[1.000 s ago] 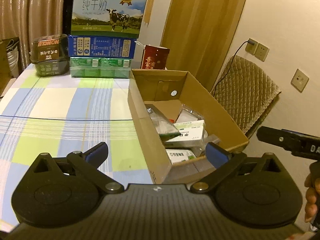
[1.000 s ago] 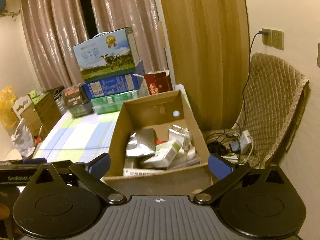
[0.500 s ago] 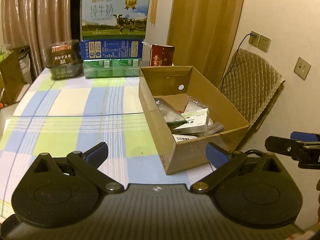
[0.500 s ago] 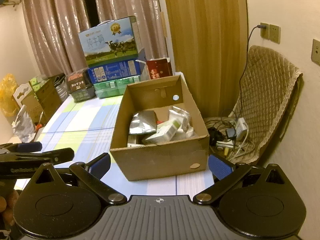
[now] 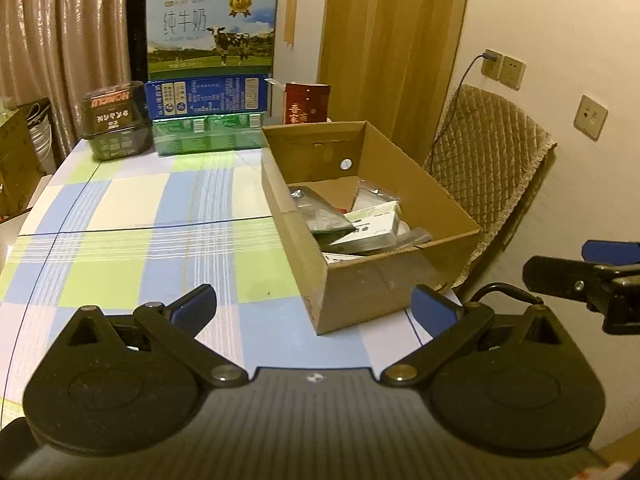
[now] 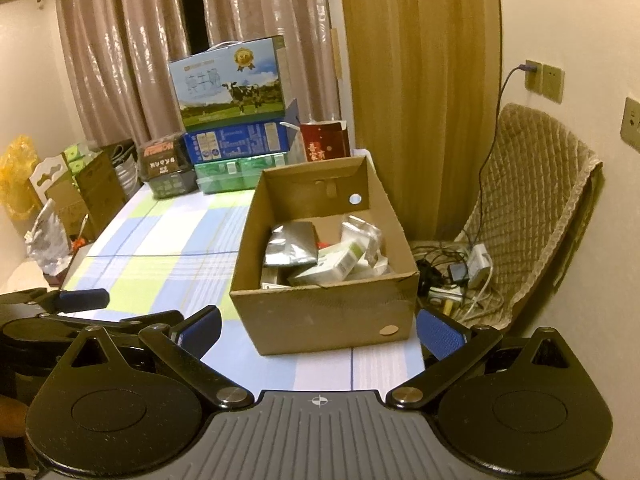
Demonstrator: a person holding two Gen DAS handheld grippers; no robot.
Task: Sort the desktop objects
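Note:
An open cardboard box (image 5: 400,280) (image 6: 320,312) stands on the right part of the checked tablecloth (image 5: 140,240) (image 6: 160,248). Inside lie a silver foil pouch (image 6: 290,244), a white-green medicine carton (image 6: 340,262) (image 5: 372,228) and clear packets (image 6: 360,232). My left gripper (image 5: 316,308) is open and empty, held back from the box's near left corner. My right gripper (image 6: 318,330) is open and empty, just short of the box's front wall. The right gripper's finger (image 5: 560,276) shows at the right edge of the left wrist view; the left one's finger (image 6: 76,300) shows at the left of the right wrist view.
At the table's far end stand a milk carton case (image 5: 212,28) on blue and green packs (image 5: 206,96), a dark container (image 5: 114,120) and a red box (image 5: 306,102). A quilted chair (image 6: 532,208) with cables and chargers (image 6: 460,272) sits right of the table.
Both grippers have pulled back and away from the box, which now looks smaller and farther. Both stay open and empty.

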